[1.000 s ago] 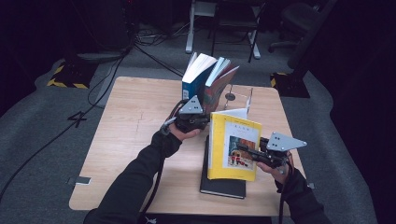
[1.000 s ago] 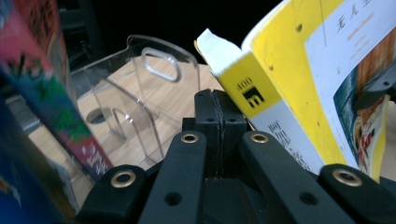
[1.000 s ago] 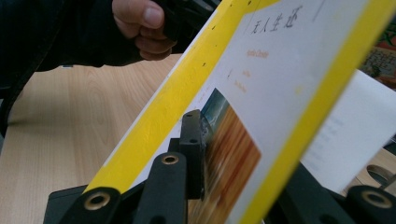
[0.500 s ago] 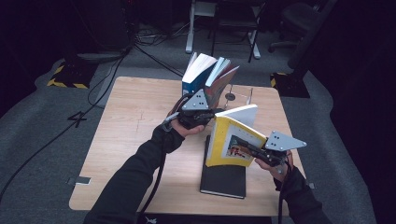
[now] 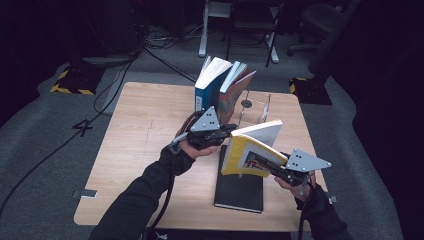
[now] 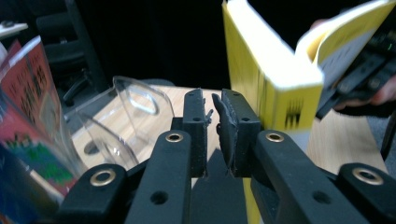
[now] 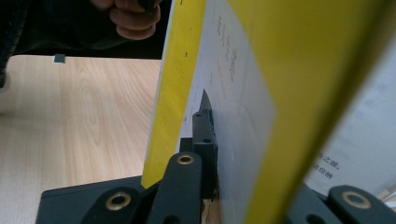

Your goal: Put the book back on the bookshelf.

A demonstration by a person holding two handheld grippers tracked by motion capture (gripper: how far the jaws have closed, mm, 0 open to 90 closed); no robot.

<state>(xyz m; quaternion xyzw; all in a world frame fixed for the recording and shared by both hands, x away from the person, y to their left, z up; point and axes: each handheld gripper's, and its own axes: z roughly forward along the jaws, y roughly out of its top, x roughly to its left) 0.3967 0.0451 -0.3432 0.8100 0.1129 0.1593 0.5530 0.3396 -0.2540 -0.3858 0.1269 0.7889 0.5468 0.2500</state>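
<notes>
Yellow book (image 5: 250,150) is off the tabletop, tilted up on edge above the black book (image 5: 240,187) near the front right corner. Cover is bright yellow with white page block showing; front cover splayed a little. Right gripper (image 5: 265,167) is clamped on the cover/pages at its lower edge. Left gripper (image 5: 227,131) sits at the spine, jaws nearly closed with nothing between them, just beside the book. Looks like the lift-and-stand step, heading for the clear bookend (image 5: 255,107) and leaning books (image 5: 222,87) at the back edge. Next: steady the spine, carry it back, keep the pages from fanning.
</notes>
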